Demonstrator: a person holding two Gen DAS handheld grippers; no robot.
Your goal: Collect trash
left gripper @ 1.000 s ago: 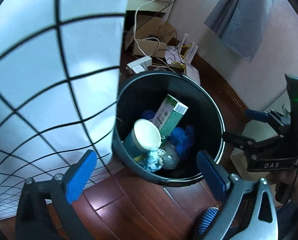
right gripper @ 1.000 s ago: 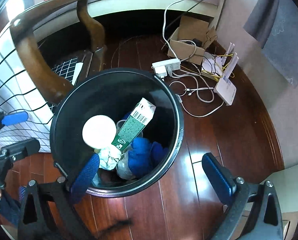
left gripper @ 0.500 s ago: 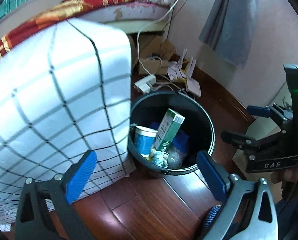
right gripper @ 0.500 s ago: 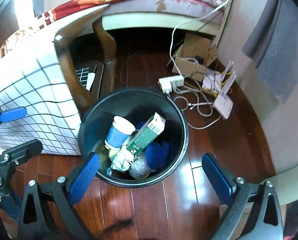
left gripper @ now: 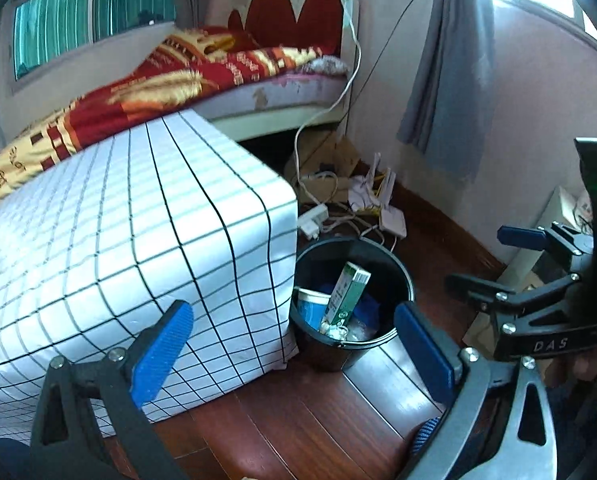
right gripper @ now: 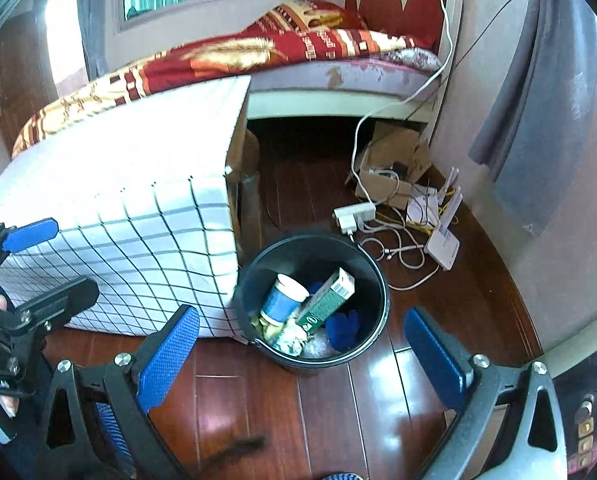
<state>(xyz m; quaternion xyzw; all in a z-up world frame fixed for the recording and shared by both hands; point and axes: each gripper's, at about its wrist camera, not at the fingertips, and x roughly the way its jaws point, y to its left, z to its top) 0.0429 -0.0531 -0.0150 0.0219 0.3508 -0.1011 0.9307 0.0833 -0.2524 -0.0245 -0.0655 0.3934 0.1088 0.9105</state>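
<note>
A black trash bin stands on the wooden floor beside a table. It holds a green carton, a blue and white paper cup, crumpled paper and a blue cloth. My left gripper is open and empty, high above and in front of the bin. My right gripper is open and empty, above the bin's near side.
A table under a white checked cloth stands left of the bin. A bed with a red and gold blanket lies behind it. A power strip, cables, a white router and a cardboard box lie on the floor beyond the bin.
Both grippers have risen and pulled back from the bin, so the bin looks smaller and the table top and bed have come into view. Both stay open and empty.
</note>
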